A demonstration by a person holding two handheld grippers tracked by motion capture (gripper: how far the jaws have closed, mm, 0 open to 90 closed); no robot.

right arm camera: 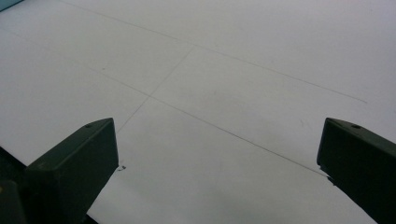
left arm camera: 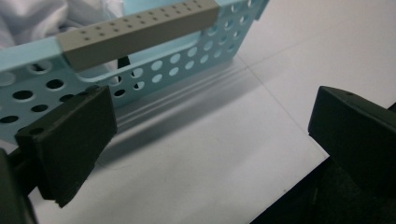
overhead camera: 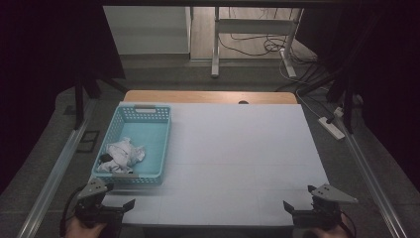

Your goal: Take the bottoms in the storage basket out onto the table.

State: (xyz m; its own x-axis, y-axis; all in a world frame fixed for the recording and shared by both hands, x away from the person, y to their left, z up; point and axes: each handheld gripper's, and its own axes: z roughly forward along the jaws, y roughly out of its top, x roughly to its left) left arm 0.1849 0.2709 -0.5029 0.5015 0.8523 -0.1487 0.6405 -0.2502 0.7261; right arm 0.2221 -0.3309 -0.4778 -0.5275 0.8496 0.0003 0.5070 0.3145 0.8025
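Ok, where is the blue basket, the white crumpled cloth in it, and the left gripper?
blue basket (overhead camera: 163, 133): high view, on its right wall.
white crumpled cloth (overhead camera: 121, 153): high view, on the middle of the bundle.
left gripper (overhead camera: 130, 204): high view, between the tips of its open jaws.

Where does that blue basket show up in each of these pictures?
High view: the basket sits at the left of the white table, crumpled cloth inside.
Left gripper view: its holed wall and grey handle cross the top, just past the open left gripper.
Right gripper view: a blue sliver, probably its corner, at the top left.
Shared landmark: the white table.
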